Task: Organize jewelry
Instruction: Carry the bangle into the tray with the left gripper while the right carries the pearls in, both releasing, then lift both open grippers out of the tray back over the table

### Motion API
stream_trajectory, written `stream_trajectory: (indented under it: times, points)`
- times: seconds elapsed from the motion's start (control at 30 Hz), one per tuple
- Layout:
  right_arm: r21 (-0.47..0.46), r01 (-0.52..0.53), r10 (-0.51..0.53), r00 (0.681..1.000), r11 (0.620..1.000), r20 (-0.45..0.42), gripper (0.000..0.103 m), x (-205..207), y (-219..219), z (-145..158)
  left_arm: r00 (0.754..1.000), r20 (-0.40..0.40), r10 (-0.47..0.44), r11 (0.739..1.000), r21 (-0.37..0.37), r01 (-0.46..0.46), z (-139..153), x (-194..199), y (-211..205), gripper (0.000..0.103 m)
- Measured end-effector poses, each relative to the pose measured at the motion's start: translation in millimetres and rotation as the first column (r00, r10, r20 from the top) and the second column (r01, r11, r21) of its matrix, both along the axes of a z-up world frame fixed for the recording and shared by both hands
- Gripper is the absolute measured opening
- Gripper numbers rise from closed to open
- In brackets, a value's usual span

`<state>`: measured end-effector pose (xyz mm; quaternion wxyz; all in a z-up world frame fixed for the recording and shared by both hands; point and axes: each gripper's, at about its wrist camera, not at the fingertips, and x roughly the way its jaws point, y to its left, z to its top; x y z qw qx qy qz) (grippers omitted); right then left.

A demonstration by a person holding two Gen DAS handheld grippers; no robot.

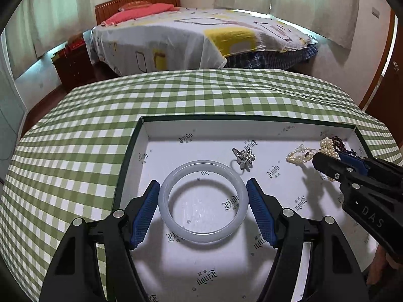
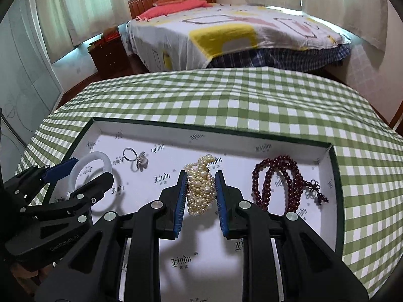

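A white box tray (image 1: pixel 151 136) (image 2: pixel 325 156) with a dark green rim lies on the checked table. My left gripper (image 1: pixel 202 188) straddles a white jade bangle (image 1: pixel 166 201) (image 2: pixel 105 162), blue pads touching its sides. My right gripper (image 2: pixel 201 178) (image 1: pixel 321 157) holds a pearl bracelet (image 2: pixel 201 191) (image 1: pixel 302 154) between its pads, resting on the tray floor. A silver ring with a flower ornament (image 1: pixel 243 158) (image 2: pixel 136 158) lies between them. A dark red bead string (image 2: pixel 277 183) lies at the right.
The green and white checked cloth (image 1: pixel 176 95) covers the table around the tray. A bed (image 1: pixel 201 37) and a dark wooden nightstand (image 1: pixel 73 63) stand beyond the table's far edge.
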<state>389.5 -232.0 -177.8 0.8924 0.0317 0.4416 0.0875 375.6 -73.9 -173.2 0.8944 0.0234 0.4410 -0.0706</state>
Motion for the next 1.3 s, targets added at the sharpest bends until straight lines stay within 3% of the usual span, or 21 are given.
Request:
stream_trajectory:
  times: [0.13,0.3,0.4,0.73,1.07,1.3]
  points:
    - [0.007,0.002,-0.002,1.0,1.0,-0.025,0.025,3,-1,-3,0.999,-0.043,-0.018,1.0,0.002,0.018,-4,5,-2,0.069]
    - [0.007,0.008,-0.008,1.0,1.0,-0.002,0.041,2,-1,1,0.998,-0.052,-0.02,1.0,0.004,0.021,-5,5,-3,0.07]
    - [0.004,0.012,-0.012,0.999,1.0,0.029,0.042,-4,-2,7,1.0,0.004,-0.015,1.0,0.011,0.015,3,1,-3,0.074]
    - [0.02,0.032,-0.035,0.989,0.999,0.142,0.042,-44,-7,37,0.988,0.153,-0.014,1.0,-0.016,0.017,31,-29,2,0.074]
    - [0.044,0.056,-0.064,0.979,0.997,0.195,0.042,-92,-16,59,0.971,0.239,-0.023,1.0,-0.015,0.027,50,-72,5,0.074]
    - [0.025,0.069,-0.072,0.975,0.997,0.211,0.041,-137,-10,54,0.961,0.276,-0.02,0.999,-0.02,0.026,51,-114,12,0.074]
